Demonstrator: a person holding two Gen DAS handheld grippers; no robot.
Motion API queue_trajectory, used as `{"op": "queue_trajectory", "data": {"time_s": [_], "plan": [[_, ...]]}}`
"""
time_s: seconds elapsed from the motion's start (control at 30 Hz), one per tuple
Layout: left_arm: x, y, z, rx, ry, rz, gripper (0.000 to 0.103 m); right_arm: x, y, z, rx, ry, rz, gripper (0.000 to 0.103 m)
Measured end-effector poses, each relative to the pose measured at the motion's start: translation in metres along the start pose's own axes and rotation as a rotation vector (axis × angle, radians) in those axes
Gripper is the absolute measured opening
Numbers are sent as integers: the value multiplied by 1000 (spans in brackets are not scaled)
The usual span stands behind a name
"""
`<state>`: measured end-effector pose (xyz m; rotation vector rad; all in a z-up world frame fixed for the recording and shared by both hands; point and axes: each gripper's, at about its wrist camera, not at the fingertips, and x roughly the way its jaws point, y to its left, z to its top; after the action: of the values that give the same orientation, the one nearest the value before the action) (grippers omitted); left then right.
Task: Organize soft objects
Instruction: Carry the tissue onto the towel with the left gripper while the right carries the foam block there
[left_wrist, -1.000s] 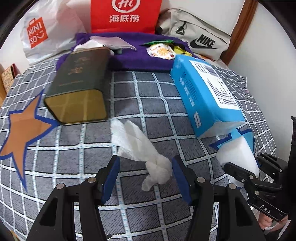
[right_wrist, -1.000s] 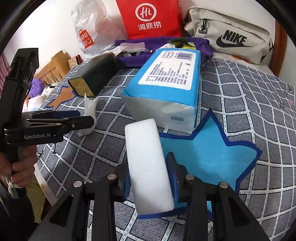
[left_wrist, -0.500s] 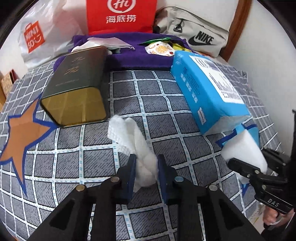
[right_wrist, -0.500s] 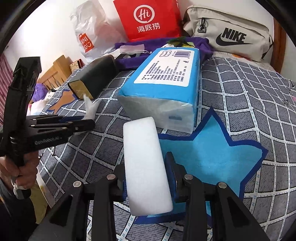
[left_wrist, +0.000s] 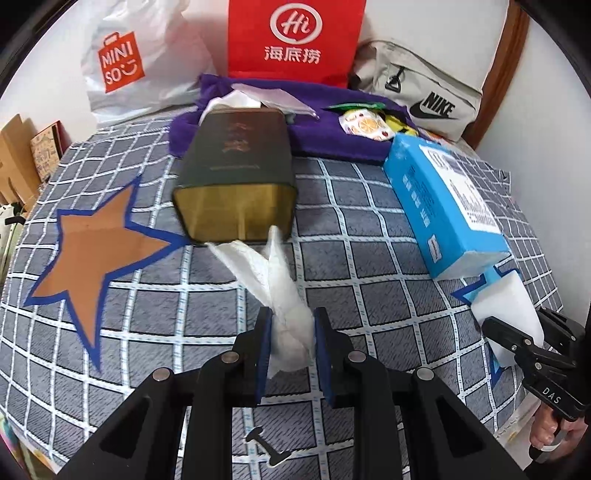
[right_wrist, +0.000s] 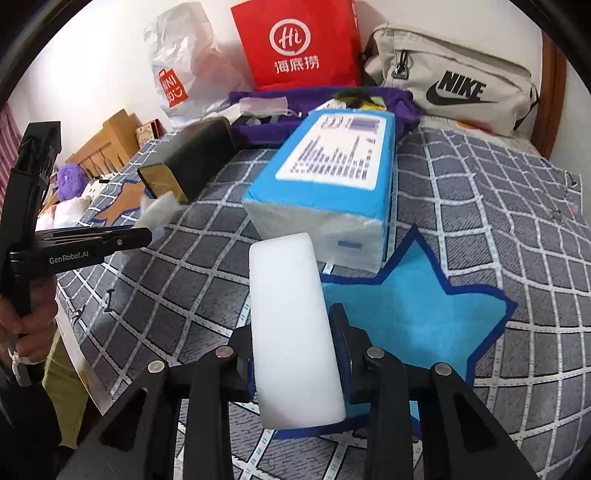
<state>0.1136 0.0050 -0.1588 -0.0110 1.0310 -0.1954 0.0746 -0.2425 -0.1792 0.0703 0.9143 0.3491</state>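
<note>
Tissue (left_wrist: 284, 299) now lifted off bedspread (left_wrist: 332, 206).

white plastic bag (left_wrist: 147, 62): MINISO
red paper bag (left_wrist: 295, 37): Hi 海底捞
grey bag (right_wrist: 454, 88): NIKE
left gripper (right_wrist: 147, 236): GenRobot.AI
right gripper (left_wrist: 517, 332): DAS

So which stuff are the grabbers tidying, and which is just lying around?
For the job: crumpled tissue in the left gripper; white sponge in the right gripper.

Just lying about: green tin, blue tissue pack, red bag, Nike pouch.
</note>
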Motion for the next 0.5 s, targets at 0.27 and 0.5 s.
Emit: {"op": "queue_trajectory", "data": {"time_s": [0.27,0.5], "plan": [[-25,8,7,-12,-54,-22,21,-19,17,15,-44,-39,9,32],[-37,15,14,-35,-89,-47,21,-12,29,26,-110,-62,48,32]]}}
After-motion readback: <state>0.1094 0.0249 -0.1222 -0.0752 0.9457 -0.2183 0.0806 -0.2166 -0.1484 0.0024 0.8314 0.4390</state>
